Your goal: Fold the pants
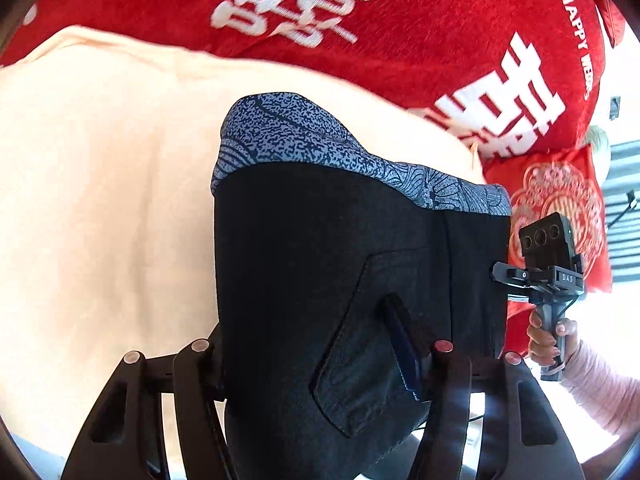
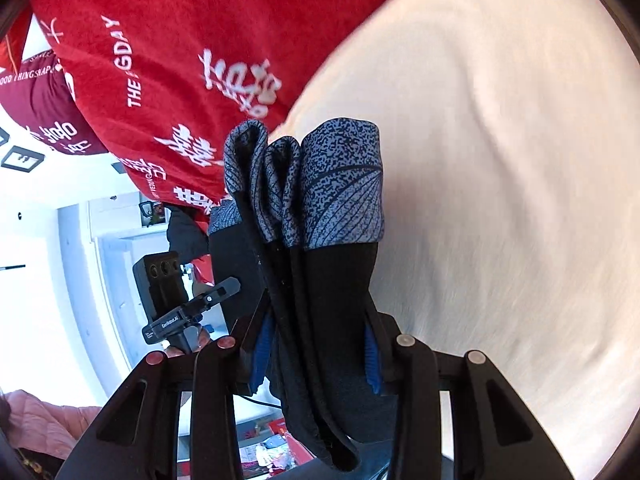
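Pants (image 1: 320, 264) hang lifted between your two grippers, above the pale peach sheet (image 1: 100, 184) of the bed, with the red blanket (image 1: 360, 32) beyond. Your left gripper (image 1: 320, 364) has its fingers clamped on the dark fabric near a back pocket, the cloth draped over the pads; your right gripper (image 2: 320, 352) has its fingers clamped on a bunched stack of layers, the patterned grey-blue waistband (image 2: 332, 184) standing up past the fingertips.

You look to be in the carrying part of a fold: the garment is gathered and held at two places, clear of the sheet, not yet laid down. In the left view, your right hand (image 1: 550, 336) sits just beyond the far edge of the pants, so the cloth spans the two grips with little slack.

Next, the move calls for lowering both grips together so the pants land flat on the sheet, keeping the waistband edges aligned. Release only once the layers rest evenly, or the bunched side may spill open.
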